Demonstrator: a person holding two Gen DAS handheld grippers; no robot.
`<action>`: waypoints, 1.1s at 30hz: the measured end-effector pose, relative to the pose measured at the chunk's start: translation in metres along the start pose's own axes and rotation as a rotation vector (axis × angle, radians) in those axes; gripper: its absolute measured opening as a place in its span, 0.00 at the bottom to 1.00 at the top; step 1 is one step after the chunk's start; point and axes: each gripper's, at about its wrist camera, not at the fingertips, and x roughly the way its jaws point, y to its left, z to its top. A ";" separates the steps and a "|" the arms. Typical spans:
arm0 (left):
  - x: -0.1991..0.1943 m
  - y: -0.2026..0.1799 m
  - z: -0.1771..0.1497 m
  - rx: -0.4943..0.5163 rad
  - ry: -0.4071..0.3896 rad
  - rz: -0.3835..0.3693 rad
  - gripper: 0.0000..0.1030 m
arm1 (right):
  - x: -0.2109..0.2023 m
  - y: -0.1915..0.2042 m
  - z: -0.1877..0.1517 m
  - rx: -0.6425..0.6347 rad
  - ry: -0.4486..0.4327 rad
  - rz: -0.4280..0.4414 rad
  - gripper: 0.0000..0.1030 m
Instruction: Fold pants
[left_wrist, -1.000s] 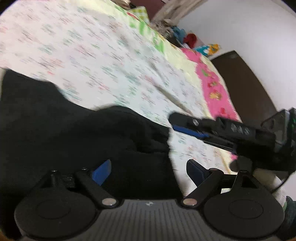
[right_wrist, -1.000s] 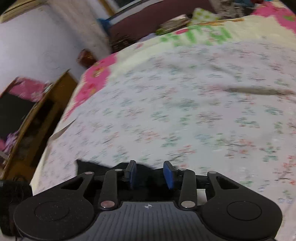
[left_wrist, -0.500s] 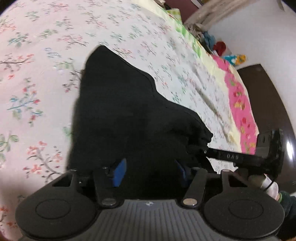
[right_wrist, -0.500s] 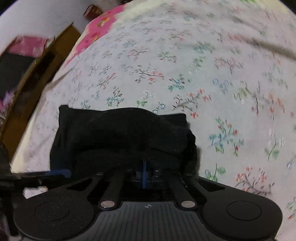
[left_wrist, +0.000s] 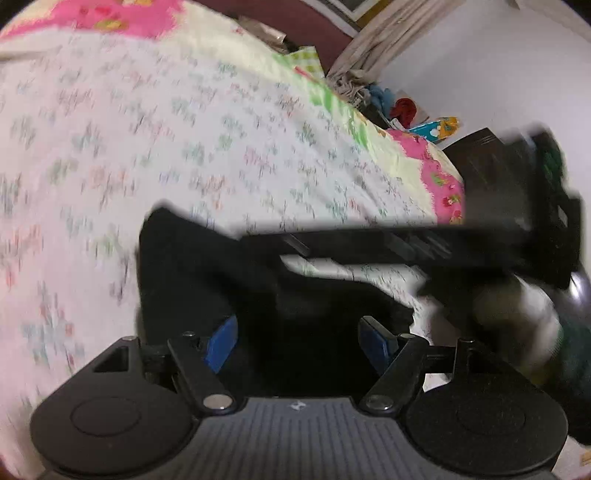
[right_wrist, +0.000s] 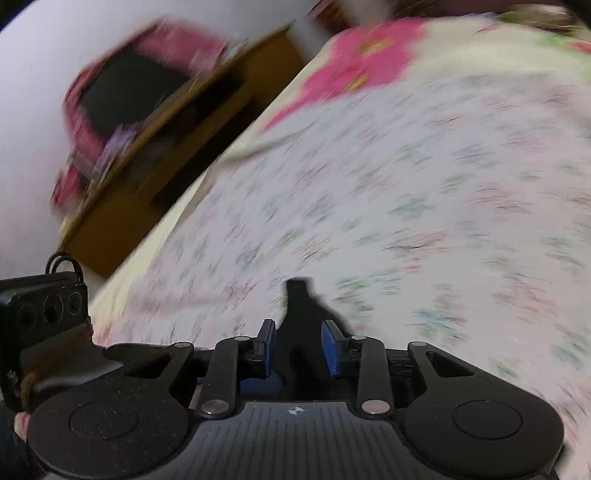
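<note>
The black fabric pants (left_wrist: 229, 288) lie bunched on the floral white bedsheet (left_wrist: 184, 147), filling the lower centre of the left wrist view; in the right wrist view only a dark peak of the same pants (right_wrist: 301, 306) rises at lower centre.

Around them, the sheet's pink and green patterned border (left_wrist: 443, 184) runs along the upper right. Beyond it stand a dark wooden cabinet (left_wrist: 487, 155) and a heap of coloured clutter (left_wrist: 402, 107). In the right wrist view a brown wooden shelf unit (right_wrist: 177, 147) stands at upper left.

The left gripper (left_wrist: 299, 339) stands spread over the cloth, its jaws having just been opening, pads clear of the fabric. The right gripper (right_wrist: 298, 349), angled downward, has its blue pads a little apart with pants fabric between them, having just been opening; whether they press it cannot be told. Seen from the left wrist, the right gripper (left_wrist: 280, 245) crosses the frame from the right, blurred.
</note>
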 end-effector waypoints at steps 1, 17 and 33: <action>0.000 0.001 -0.004 0.003 0.003 -0.006 0.78 | 0.011 0.006 0.002 -0.049 0.009 -0.011 0.21; -0.002 0.005 -0.017 0.055 0.009 0.062 0.77 | 0.066 0.007 0.036 -0.079 0.069 -0.091 0.00; 0.002 -0.021 -0.037 0.048 0.145 0.128 0.79 | -0.115 -0.015 -0.146 0.244 0.151 -0.245 0.13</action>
